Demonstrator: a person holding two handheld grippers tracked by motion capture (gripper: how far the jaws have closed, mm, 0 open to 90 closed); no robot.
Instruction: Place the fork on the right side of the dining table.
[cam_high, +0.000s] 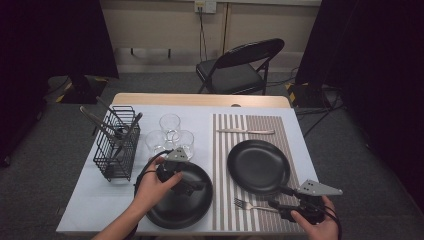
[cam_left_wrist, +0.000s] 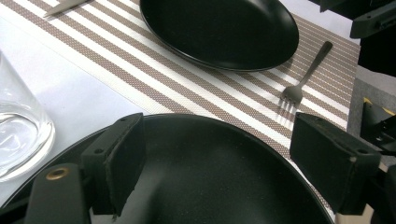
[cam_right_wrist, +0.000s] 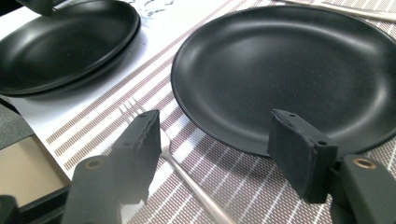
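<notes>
At the near right of the table (cam_high: 100, 210), on the striped placemat (cam_high: 250, 127), lies the fork (cam_high: 250, 205), at about five o'clock from the table's middle. Its long axis runs nearly across the table: the tines point toward nine o'clock, the handle toward three o'clock, where the right gripper (cam_high: 286, 207) sits. In the right gripper view the fork (cam_right_wrist: 187, 172) passes between the two black jaws, closer to the left one; the jaws stand well apart and do not press on it, so nothing is held.

Just beyond the fork, at twelve o'clock from it, a black plate (cam_high: 257, 165) rests on the placemat, its near rim close to the tines. A knife (cam_high: 245, 131) lies crosswise at the placemat's far end. At nine o'clock from the fork a second black plate (cam_high: 175, 210) sits on the pale cloth; the left gripper (cam_high: 192, 187) hovers over it, jaws wide apart and empty, the plate's rim showing below them in the left gripper view. Beyond that plate stand three clear glasses (cam_high: 170, 135), and at their nine o'clock a black wire caddy (cam_high: 117, 147) holding utensils. A folding chair (cam_high: 240, 67) stands past the table's far edge.
</notes>
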